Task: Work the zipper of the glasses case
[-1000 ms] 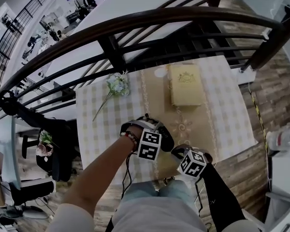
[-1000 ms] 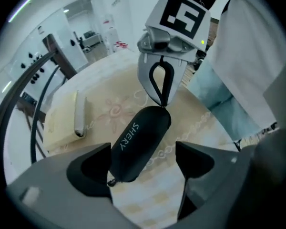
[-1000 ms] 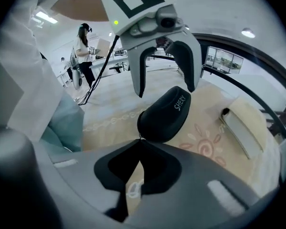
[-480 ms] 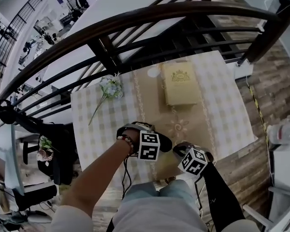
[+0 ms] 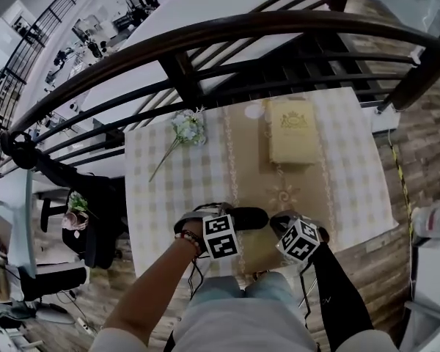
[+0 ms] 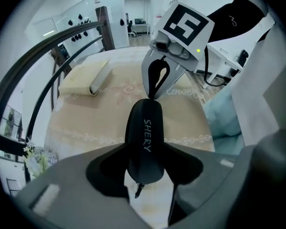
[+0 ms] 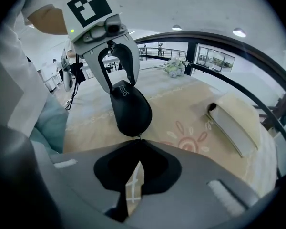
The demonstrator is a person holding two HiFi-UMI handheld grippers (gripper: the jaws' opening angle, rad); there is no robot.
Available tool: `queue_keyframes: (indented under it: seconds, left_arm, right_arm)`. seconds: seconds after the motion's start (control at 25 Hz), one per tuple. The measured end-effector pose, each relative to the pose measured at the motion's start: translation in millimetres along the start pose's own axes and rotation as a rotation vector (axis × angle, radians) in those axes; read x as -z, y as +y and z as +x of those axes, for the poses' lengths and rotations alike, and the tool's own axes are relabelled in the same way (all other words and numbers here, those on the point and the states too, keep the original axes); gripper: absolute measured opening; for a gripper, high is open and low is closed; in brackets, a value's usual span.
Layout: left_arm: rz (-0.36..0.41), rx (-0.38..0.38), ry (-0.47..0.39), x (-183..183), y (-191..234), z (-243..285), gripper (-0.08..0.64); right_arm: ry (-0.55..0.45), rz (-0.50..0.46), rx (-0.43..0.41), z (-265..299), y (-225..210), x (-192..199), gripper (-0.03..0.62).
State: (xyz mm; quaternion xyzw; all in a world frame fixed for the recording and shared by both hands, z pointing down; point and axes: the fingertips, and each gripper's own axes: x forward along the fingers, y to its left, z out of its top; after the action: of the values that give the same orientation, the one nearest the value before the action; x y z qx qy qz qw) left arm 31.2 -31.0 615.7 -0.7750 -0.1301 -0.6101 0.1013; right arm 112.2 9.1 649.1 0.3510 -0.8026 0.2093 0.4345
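A black glasses case marked SHERY hangs above the near part of the table. My left gripper is shut on one end of it, and a small pull dangles from that end. In the right gripper view the case hangs from the left gripper. Its lower tip meets my right gripper, whose jaws are shut on the small zipper pull there. Seen from the left gripper view, the right gripper pinches at the case's far end. Both marker cubes sit side by side in the head view.
On the checked tablecloth with a tan runner lie a cream book, a flower sprig and a small white disc. A dark curved railing stands behind the table. A bottle stands off to the right.
The left gripper has rolled, and the case now lies level across the head view instead of slanted. Both grippers have shifted a little with it and stay closed.
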Motion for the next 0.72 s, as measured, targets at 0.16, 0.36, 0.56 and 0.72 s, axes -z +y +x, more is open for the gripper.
queue_keyframes:
  seconds: [0.16,0.36,0.56,0.72]
  left_arm:
    - [-0.041,0.023,-0.003,1,3,3,0.221]
    - [-0.081,0.033,-0.017,1,6,5,0.221]
    - [-0.099,0.040,-0.025,1,6,4,0.221]
    - [-0.106,0.043,-0.027,1,6,5,0.219]
  right_arm:
    - [0.005,-0.011,-0.010,1,2,1,0.030]
    - [-0.020,0.006,-0.010,-2,3,1,0.029]
    - [-0.017,-0.012,-0.017,-5,10,1,0.029]
    - [-0.020,-0.008,-0.034,-6,19,2,0.029]
